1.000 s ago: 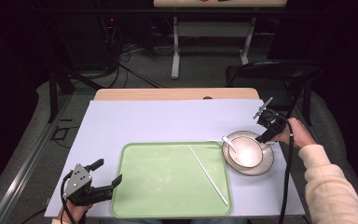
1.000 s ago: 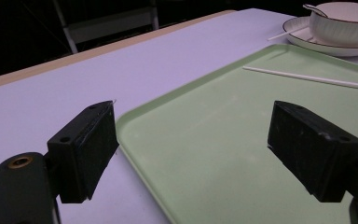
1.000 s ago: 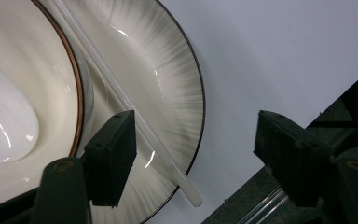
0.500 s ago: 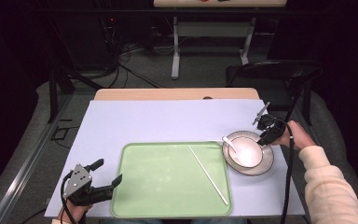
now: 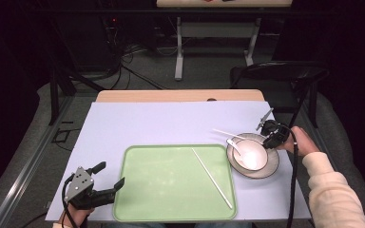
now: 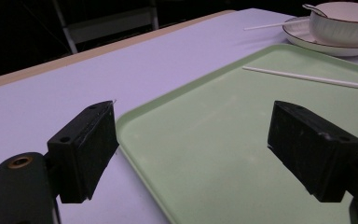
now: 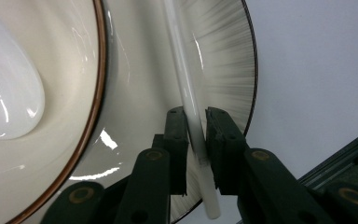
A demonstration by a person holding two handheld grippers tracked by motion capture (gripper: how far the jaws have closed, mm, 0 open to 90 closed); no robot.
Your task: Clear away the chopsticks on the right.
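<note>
White chopstick (image 7: 186,88), slender: clamped near its end between the jaws of the right tongs (image 7: 196,128), lying across the rim of the plate (image 7: 223,60) at the right of the worktop (image 5: 171,123).
Second chopstick (image 5: 212,177): lies diagonally on the green tray (image 5: 161,190), right half, untouched.
Bowl (image 5: 249,154), white: sits on the plate, with a spoon (image 5: 234,146) leaning in it at its left.
Left tongs (image 5: 105,176): jaws wide apart, nothing between them, held just off the tray's near-left corner.

Progress, as a judgement: the work appears to be gathering the chopsticks onto the tray. One already rests there; the other is gripped but not yet lifted clear of the plate. Carrying it left and laying it down remain.

Edges and room: the tray has a raised lip that the chopstick must clear. The bowl and spoon stand close to the grip, so a straight upward lift looks safest. Open lavender worktop lies beyond the tray, and most of the tray's left half is bare, giving ample space for placement.
</note>
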